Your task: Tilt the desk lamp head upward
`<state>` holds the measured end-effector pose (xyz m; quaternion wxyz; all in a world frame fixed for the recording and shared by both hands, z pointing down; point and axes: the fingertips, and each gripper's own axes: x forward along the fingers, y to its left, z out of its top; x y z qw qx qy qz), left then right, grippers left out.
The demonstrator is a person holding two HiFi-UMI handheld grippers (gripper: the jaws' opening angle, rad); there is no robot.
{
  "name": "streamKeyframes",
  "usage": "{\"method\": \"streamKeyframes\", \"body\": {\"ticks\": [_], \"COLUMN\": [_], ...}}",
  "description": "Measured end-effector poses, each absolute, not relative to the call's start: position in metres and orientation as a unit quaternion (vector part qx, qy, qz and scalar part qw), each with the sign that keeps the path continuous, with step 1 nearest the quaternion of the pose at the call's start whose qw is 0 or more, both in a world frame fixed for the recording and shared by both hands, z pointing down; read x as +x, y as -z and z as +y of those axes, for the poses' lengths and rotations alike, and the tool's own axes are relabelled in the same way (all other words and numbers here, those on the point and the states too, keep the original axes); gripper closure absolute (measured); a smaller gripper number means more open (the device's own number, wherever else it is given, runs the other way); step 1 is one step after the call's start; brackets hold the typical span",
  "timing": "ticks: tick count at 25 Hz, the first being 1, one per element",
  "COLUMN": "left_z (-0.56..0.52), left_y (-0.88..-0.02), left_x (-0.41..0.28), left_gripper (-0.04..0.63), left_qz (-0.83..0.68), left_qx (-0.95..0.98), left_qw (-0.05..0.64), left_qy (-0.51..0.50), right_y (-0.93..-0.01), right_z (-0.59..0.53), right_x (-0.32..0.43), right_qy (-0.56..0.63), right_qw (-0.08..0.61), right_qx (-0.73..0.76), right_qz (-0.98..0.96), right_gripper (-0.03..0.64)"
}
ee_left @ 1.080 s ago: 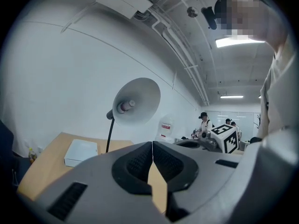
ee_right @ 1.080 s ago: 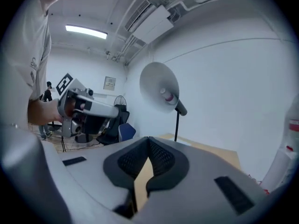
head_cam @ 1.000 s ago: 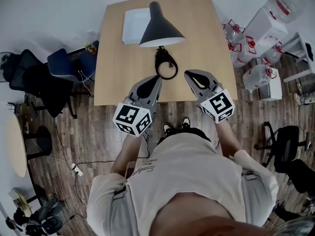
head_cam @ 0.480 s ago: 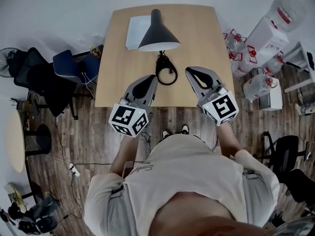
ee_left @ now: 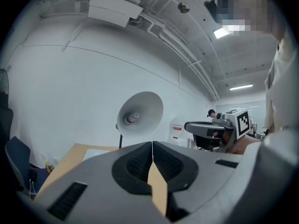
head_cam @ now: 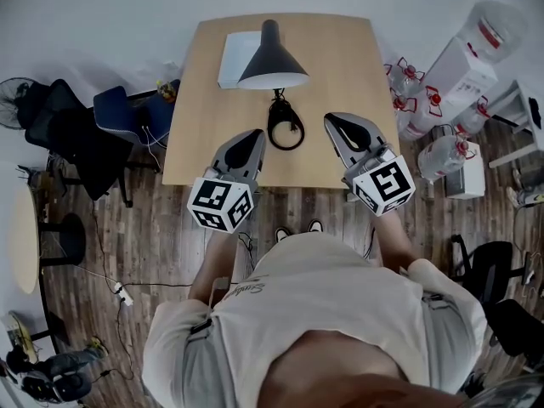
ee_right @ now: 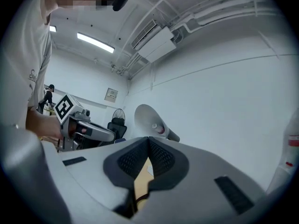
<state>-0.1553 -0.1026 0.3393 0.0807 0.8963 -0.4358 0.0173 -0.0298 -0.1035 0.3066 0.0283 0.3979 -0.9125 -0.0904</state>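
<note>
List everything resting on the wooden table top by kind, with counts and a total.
Black desk lamp with a cone shade: 1
White flat rectangular pad or sheet: 1
Black coiled cord: 1
Total: 3

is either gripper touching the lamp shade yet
No, the left gripper and right gripper are at the near edge of the table, well apart from the lamp shade.
</note>
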Motion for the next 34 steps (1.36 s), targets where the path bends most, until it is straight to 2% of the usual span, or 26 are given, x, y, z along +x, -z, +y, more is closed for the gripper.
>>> {"method": "streamKeyframes", "body": {"ticks": [34], "left_z": [-0.103], "left_y": [-0.331], "left_x": [-0.161], "left_gripper": [0.578], "left_qz": [-0.446], "left_qx": [0.891], "left_qw": [0.081], "left_qy": [-0.011], "right_y": [-0.308], "right_z": [-0.105], "right_x": [-0.048], "right_qy": [0.093], "right_qw": [0.028], "right_qx": [0.362], "right_qz": [-0.927], "right_gripper": [0.621]}}
